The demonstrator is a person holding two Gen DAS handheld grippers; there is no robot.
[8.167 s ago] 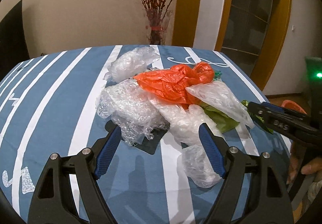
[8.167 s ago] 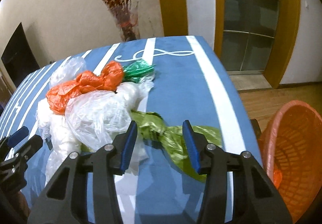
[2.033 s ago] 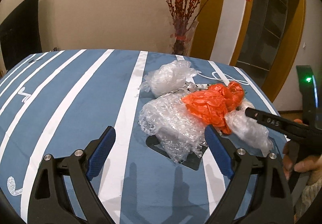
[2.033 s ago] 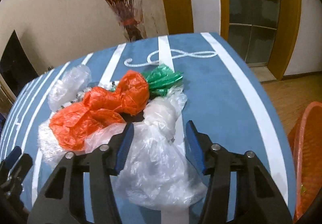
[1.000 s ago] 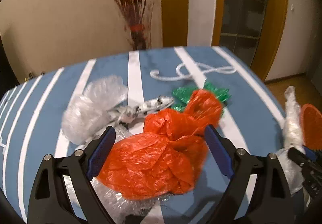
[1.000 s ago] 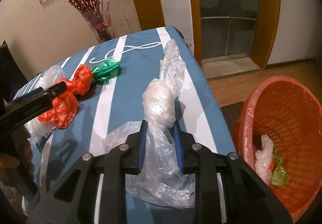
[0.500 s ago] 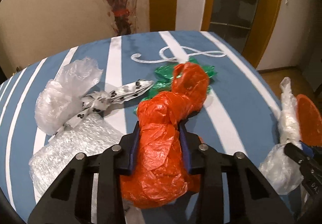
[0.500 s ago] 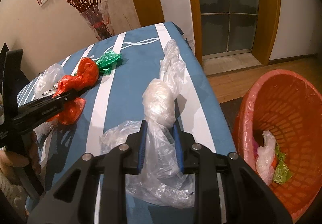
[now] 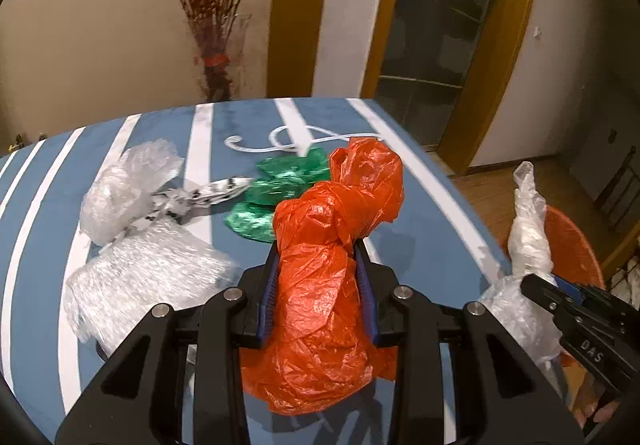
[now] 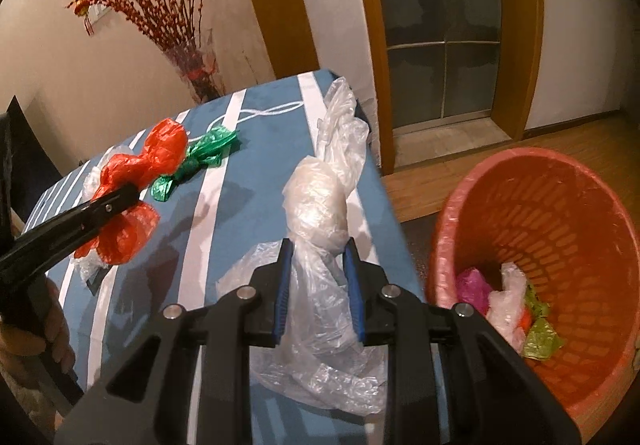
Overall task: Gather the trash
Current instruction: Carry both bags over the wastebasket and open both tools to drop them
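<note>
Orange bag [image 9: 320,285] pinched in left gripper [image 9: 318,285], clear bag [image 10: 316,245] in right gripper [image 10: 318,289]

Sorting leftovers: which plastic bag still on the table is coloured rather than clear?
The crumpled green plastic bag; the others lying there are clear.

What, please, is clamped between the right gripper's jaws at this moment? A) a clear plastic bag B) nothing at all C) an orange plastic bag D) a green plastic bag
A: in the right wrist view the right gripper has its jaws pressed on a clear plastic bag, while the orange plastic bag sits in the left gripper.
</note>
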